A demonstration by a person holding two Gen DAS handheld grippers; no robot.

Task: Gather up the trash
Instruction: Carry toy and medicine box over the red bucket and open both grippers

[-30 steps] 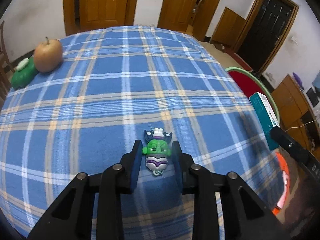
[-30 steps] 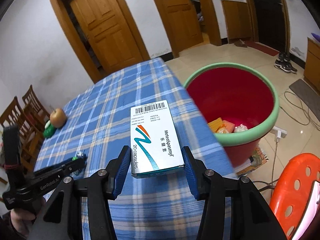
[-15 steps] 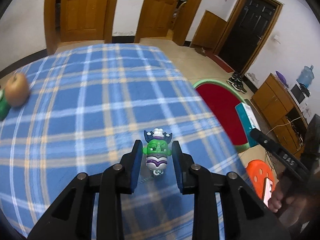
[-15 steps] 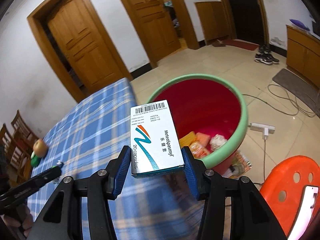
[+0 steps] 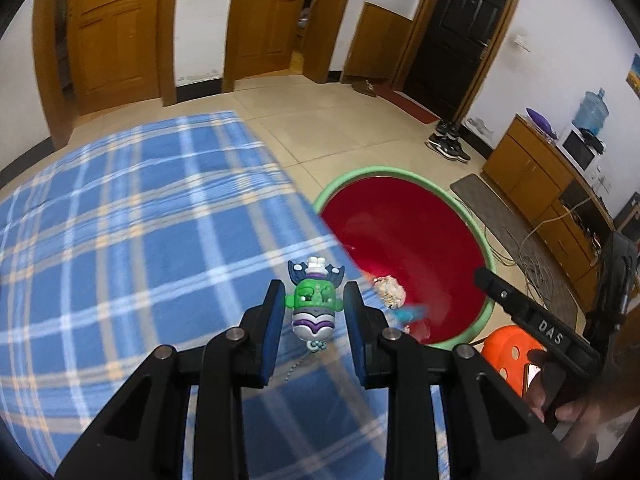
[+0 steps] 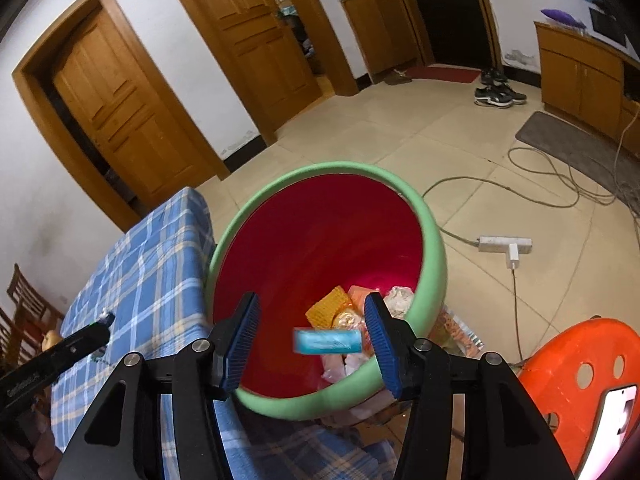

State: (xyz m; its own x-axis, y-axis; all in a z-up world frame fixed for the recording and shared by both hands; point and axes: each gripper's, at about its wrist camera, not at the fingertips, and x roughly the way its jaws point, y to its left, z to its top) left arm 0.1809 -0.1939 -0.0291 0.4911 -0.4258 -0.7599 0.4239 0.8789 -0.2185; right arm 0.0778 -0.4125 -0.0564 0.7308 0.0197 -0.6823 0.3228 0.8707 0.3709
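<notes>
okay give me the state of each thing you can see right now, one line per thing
Left claw: shut on the green toy figure.
Right claw: jaws opening, no pad touching the box.
Blue medicine box: blurred, loose, dropping over the bin.
Red bin: upright, open-topped, holding wrappers and paper.
Wooden doors: near one shut.

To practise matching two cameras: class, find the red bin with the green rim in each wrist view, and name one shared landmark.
Left wrist: the red bin is right of centre, past the edge of the table.
Right wrist: the red bin fills the centre, right of the table.
Shared landmark: the orange stool, lower right in both views.
</notes>
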